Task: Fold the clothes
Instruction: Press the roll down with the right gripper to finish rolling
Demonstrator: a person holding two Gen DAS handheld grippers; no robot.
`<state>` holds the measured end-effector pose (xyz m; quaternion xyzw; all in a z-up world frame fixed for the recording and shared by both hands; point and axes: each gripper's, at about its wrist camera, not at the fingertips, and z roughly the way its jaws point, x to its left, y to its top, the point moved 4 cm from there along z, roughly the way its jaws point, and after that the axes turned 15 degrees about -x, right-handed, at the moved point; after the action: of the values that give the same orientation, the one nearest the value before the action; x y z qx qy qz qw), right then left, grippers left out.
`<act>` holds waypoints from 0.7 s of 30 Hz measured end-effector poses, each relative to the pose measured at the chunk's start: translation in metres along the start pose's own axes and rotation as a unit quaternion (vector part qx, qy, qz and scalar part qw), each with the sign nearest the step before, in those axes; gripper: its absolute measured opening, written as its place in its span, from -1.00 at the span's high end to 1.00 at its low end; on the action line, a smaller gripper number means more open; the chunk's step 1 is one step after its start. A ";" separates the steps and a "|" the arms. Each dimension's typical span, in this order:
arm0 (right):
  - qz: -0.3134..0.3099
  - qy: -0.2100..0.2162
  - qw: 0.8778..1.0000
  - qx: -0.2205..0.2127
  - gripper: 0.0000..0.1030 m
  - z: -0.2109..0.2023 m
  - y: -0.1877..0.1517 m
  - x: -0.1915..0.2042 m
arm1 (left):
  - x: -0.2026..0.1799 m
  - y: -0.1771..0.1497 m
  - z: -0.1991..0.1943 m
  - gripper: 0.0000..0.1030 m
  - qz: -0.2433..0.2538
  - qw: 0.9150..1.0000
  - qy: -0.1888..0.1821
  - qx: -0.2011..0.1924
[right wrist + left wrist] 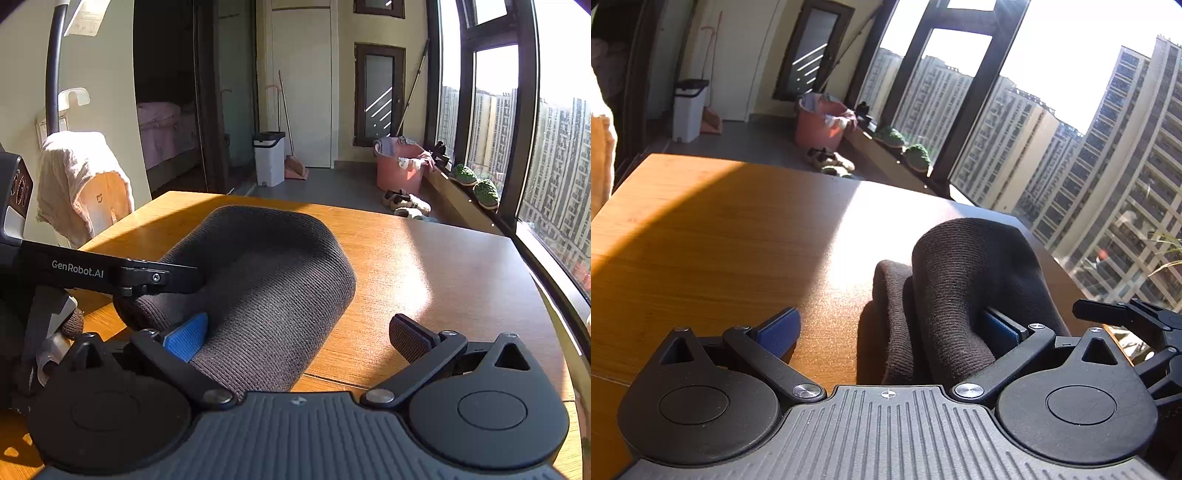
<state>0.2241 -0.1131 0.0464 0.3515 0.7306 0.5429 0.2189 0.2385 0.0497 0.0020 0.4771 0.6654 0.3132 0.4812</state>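
- Knitwear first: we see a dark brown knitted garment (pixel 266 280) bunched in a rounded heap on the wooden table (pixel 424 266), lit by sun.
- We find our left gripper (pixel 890 328) spread wide, the garment draped over its right finger, nothing clamped.
- We find our right gripper (pixel 299 336) equally wide, its left blue pad (pixel 186 336) touching the cloth's edge.
- Beyond, we note a pink bucket (pixel 400 166) by the window.
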 end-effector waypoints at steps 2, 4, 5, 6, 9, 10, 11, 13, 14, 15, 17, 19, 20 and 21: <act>0.008 0.011 1.000 -0.006 -1.00 0.003 -0.002 -0.005 | 0.003 0.001 -0.001 -1.00 -0.006 1.000 0.002 -0.003; 0.039 0.022 0.999 -0.006 -1.00 0.003 -0.005 -0.013 | 0.004 0.001 -0.002 -1.00 -0.006 1.000 0.004 -0.005; 0.054 0.026 0.998 -0.005 -1.00 0.002 -0.007 -0.017 | 0.003 0.001 -0.002 -1.00 -0.005 1.000 0.004 -0.005; 0.061 0.026 0.998 -0.006 -1.00 0.001 -0.008 -0.018 | 0.003 0.000 -0.002 -1.00 -0.004 1.000 0.004 -0.005; 0.056 0.019 0.998 -0.028 -1.00 -0.007 -0.006 -0.017 | 0.002 -0.001 -0.004 -1.00 0.001 1.000 0.007 -0.004; 0.053 0.012 0.998 -0.044 -1.00 -0.011 -0.004 -0.016 | 0.001 -0.001 -0.005 -1.00 0.002 1.000 0.010 -0.004; 0.058 0.000 0.996 -0.064 -1.00 -0.015 0.000 -0.017 | 0.001 -0.002 -0.005 -1.00 0.003 1.000 0.013 -0.005; 0.081 -0.009 0.994 -0.074 -1.00 -0.012 0.009 -0.021 | 0.000 -0.002 -0.007 -1.00 0.005 1.000 0.019 -0.006; 0.093 -0.013 0.994 -0.062 -1.00 -0.003 0.015 -0.024 | 0.000 -0.002 -0.007 -1.00 0.005 1.000 0.020 -0.006; 0.094 -0.020 0.994 -0.051 -1.00 0.006 0.019 -0.025 | 0.000 -0.001 -0.007 -1.00 0.006 1.000 0.021 -0.005; 0.076 -0.035 0.996 -0.035 -1.00 0.027 0.025 -0.022 | 0.000 -0.001 -0.007 -1.00 0.007 1.000 0.021 -0.006; 0.058 -0.037 0.997 -0.024 -1.00 0.047 0.028 -0.016 | 0.000 -0.001 -0.008 -1.00 0.006 1.000 0.021 -0.006; 0.050 -0.037 0.998 -0.010 -1.00 0.058 0.027 -0.013 | 0.001 -0.001 -0.008 -1.00 0.005 1.000 0.020 -0.006; 0.038 -0.041 0.998 0.008 -1.00 0.069 0.025 -0.010 | 0.001 -0.001 -0.008 -1.00 0.004 1.000 0.022 -0.006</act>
<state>0.2857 -0.0724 0.0482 0.4029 0.7117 0.5297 0.2250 0.2311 0.0508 0.0038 0.4700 0.6714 0.3299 0.4684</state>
